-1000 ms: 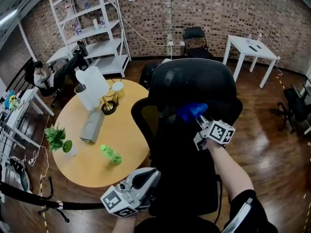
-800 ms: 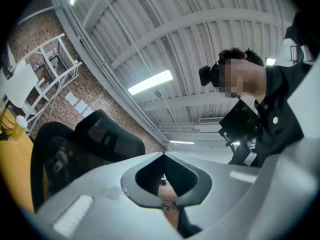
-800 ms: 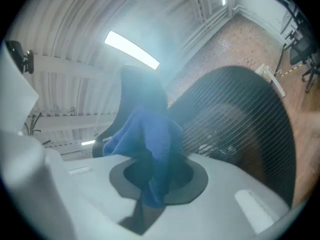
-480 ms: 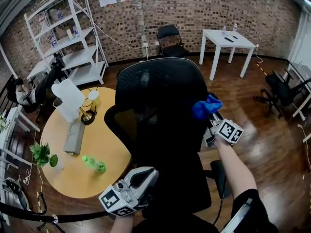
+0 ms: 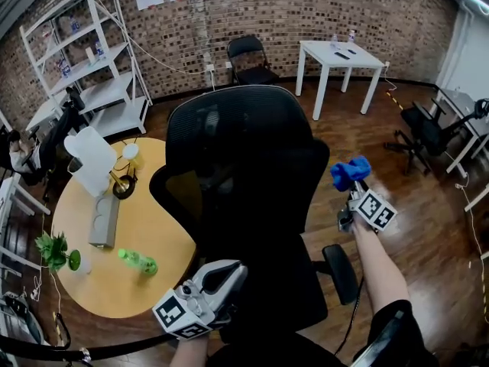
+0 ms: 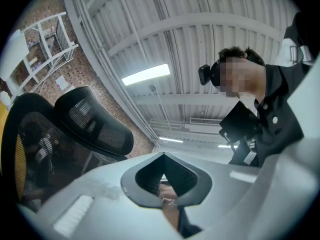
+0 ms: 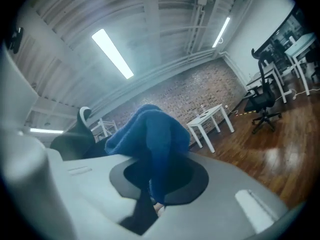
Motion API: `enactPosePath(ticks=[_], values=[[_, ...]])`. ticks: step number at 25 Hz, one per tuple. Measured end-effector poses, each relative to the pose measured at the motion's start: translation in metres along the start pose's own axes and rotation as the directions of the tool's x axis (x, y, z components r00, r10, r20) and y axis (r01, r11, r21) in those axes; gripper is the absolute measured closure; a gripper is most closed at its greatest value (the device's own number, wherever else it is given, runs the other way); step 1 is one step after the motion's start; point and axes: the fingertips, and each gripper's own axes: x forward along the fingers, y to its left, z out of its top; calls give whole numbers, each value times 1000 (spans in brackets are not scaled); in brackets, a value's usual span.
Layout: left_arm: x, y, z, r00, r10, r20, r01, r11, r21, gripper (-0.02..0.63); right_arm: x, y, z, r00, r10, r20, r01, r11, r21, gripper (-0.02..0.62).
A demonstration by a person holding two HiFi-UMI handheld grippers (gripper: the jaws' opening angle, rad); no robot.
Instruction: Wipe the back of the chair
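The black mesh office chair [image 5: 237, 155] fills the middle of the head view with its back toward me. My right gripper [image 5: 356, 188] hangs in the air to the right of the backrest, apart from it, shut on a bunched blue cloth [image 5: 350, 172]. That blue cloth [image 7: 150, 134] covers the jaw tips in the right gripper view. My left gripper [image 5: 228, 272] sits low by the seat's near edge, its jaws closed together with nothing between them. The left gripper [image 6: 162, 155] points upward, with the chair's mesh back [image 6: 45, 149] at left.
A round yellow table [image 5: 157, 232] left of the chair carries a green bottle [image 5: 138, 262], a small plant [image 5: 57, 252] and a white lamp [image 5: 92, 159]. A white shelf [image 5: 92, 52], a folding chair [image 5: 250, 60] and a white table [image 5: 340, 54] line the brick wall. Another office chair [image 5: 424, 132] stands right.
The right gripper has carried the blue cloth rightward across the backrest and off its right edge into the air. The left gripper has stayed low by the seat.
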Motion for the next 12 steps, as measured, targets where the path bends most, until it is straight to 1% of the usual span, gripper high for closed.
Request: enactPosePath(ticks=[2,4,7,10,12], values=[[-6,0,0,1000,3,3,-3,1000,-6,614,-7,-6,-4,998,-56,14,56,998,0,541],[-12,-1,1,1000,12,6,-12,1000,-8,614,-6,1,-20,999,-53,-13,53,999,2,541],[-24,-1,8,999,34,14,-34,999,0,614,9,37,-58,996,18,-91,-19,1000,-10,541],[-40,2,15,998,68,20,-68,998,14,614,27,86,-106,977,106,-184,-112,993,-23,541],[-51,4,19,995,92,27,-93,995,22,614,33,115,-130,964,150,-218,-159,987,-24,541]])
